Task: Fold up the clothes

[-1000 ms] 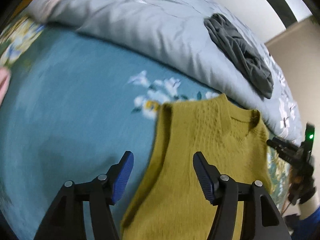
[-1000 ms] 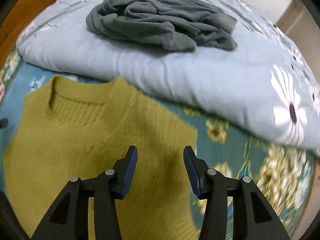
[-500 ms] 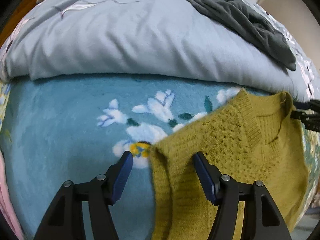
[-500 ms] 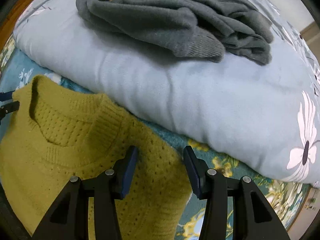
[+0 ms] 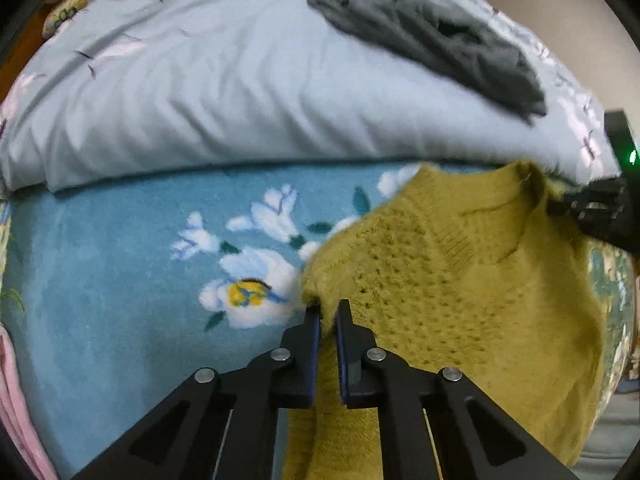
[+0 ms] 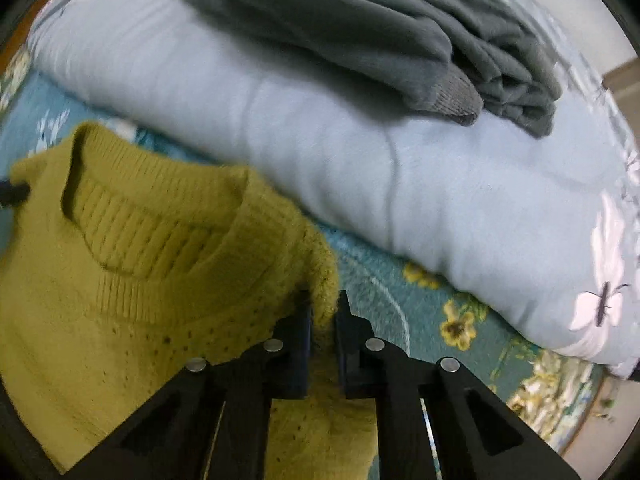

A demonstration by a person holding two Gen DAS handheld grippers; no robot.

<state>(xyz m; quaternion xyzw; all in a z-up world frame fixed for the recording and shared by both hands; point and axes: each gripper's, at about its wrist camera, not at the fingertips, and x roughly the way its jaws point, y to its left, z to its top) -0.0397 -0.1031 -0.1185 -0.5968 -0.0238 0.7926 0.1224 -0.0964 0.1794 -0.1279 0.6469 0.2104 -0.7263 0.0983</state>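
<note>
A mustard-yellow knitted sweater vest (image 5: 460, 292) is spread on a teal floral blanket (image 5: 120, 280), its ribbed neckline turned toward a pale blue duvet (image 5: 240, 92) bunched along the far side. The left gripper (image 5: 328, 314) is closed on the vest's left shoulder corner: a fold of yellow knit is pinched between the two blue-padded fingers, and the corner bulges just beyond the fingertips. More of the vest is seen passing under the gripper toward the lower edge of the left wrist view. The right gripper (image 6: 323, 312) is likewise clamped on the opposite shoulder corner, a ridge of knit being squeezed in the narrow gap between its fingers. In the right wrist view the neckline lies to the left of the fingers, and the blanket is exposed to their right. A crumpled dark grey garment (image 6: 380, 28) is seen resting on top of the duvet, well apart from the vest. A strip of pink fabric (image 5: 16, 400) is visible at the lower left edge of the left wrist view.
</note>
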